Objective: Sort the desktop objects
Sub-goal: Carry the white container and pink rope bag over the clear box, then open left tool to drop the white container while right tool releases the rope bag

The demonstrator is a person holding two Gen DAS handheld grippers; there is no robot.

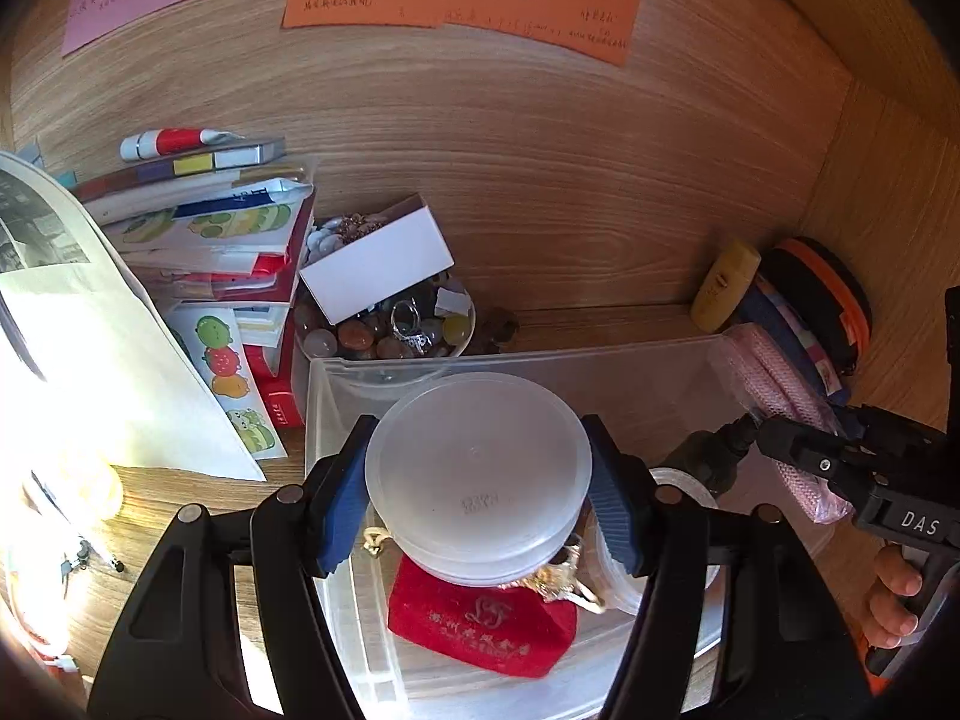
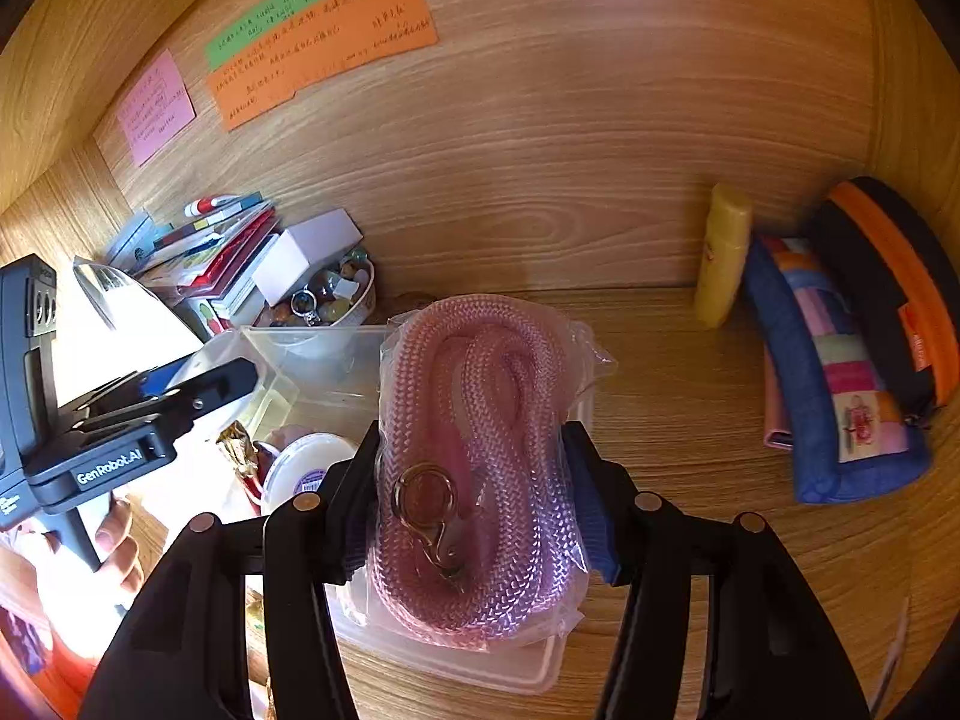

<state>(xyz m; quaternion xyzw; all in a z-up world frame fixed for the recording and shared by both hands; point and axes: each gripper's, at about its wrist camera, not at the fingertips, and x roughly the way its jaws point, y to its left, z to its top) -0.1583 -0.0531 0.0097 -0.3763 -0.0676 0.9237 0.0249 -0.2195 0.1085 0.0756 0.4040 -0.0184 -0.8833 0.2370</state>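
Note:
My left gripper (image 1: 478, 498) is shut on a round translucent plastic container (image 1: 478, 474) and holds it over a clear plastic bin (image 1: 336, 396). In the bin lie a red velvet pouch (image 1: 480, 624), a tape roll (image 1: 684, 486) and a gold-wrapped item. My right gripper (image 2: 471, 498) is shut on a bagged pink braided rope (image 2: 480, 420) with a metal clasp, held over the bin's right edge (image 2: 540, 672). The right gripper also shows in the left wrist view (image 1: 780, 438), and the left gripper in the right wrist view (image 2: 198, 384).
A bowl of beads and rings (image 1: 390, 324) with a white box (image 1: 378, 267) stands behind the bin. Stacked books and sticker sheets (image 1: 210, 240) lie at left. A yellow tube (image 2: 723, 252), a patchwork pouch (image 2: 840, 384) and an orange-black case (image 2: 894, 276) stand at right. Sticky notes hang on the wooden back wall.

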